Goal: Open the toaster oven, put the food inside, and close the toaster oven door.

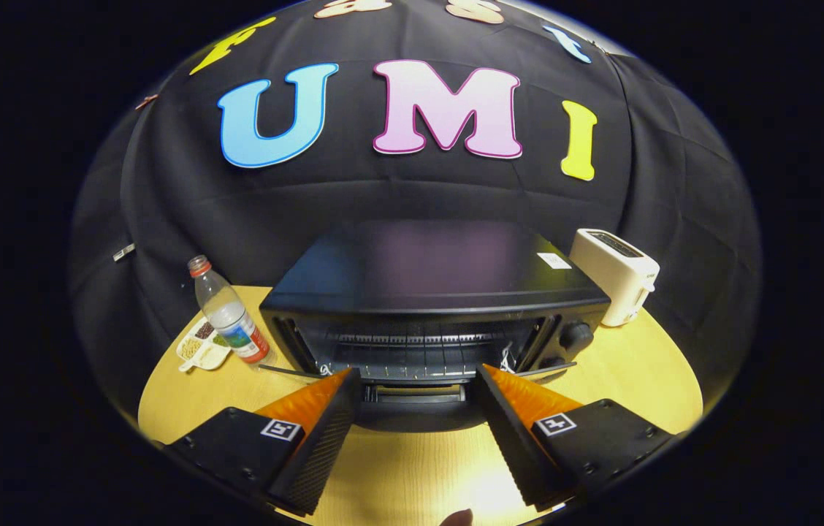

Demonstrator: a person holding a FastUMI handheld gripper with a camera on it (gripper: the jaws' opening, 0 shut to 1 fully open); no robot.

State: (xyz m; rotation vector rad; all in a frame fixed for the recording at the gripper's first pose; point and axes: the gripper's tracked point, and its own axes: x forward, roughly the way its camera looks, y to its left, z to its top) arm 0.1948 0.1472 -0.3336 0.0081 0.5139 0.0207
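The black toaster oven stands on the round wooden table, just ahead of my fingers. Its door hangs folded down toward me, and the wire rack inside is in plain sight. My gripper is open, with its fingertips on either side of the lowered door's front edge and touching nothing. The space between the fingers holds no food. The oven's knobs sit on its right side.
A clear water bottle with a red cap stands left of the oven, beside a small white dish of mixed snacks. A white pop-up toaster sits at the oven's right rear. Bare tabletop lies between the fingers, close to me.
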